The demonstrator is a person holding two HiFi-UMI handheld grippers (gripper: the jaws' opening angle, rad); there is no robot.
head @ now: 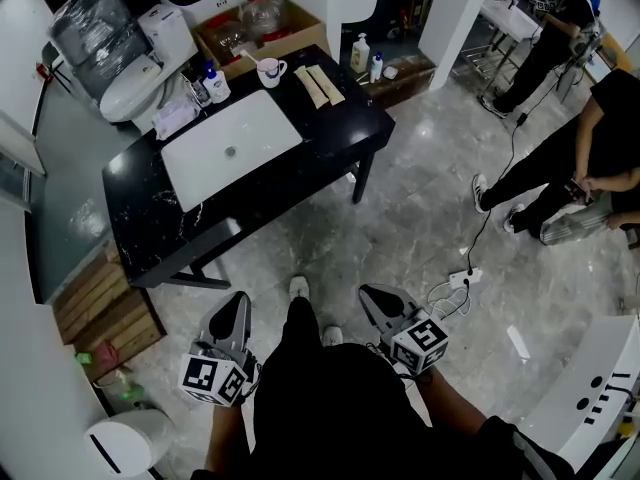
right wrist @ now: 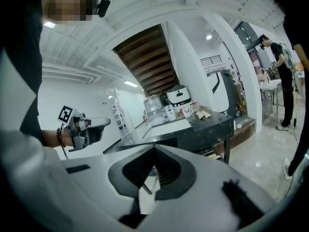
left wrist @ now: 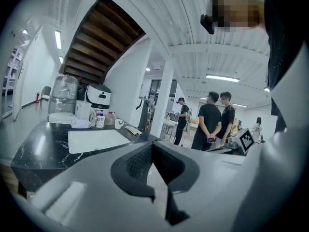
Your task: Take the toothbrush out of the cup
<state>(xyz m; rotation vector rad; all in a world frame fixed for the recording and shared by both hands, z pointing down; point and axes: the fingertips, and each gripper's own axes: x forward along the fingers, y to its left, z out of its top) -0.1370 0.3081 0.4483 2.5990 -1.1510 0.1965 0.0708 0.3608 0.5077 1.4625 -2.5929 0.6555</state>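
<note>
Well apart from the tabletop (head: 335, 118), left gripper (head: 240, 299) and right gripper (head: 369, 291) both closed, empty; toothbrush (head: 250, 59) leaning in cup (head: 272, 72) near sink (head: 205, 158).

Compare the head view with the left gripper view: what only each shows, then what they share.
Head view only: the toothbrush poking from the cup, and a floor power strip. Left gripper view only: two standing people with backs turned, and a wooden stair underside. Both: black table, white sink, cup.
</note>
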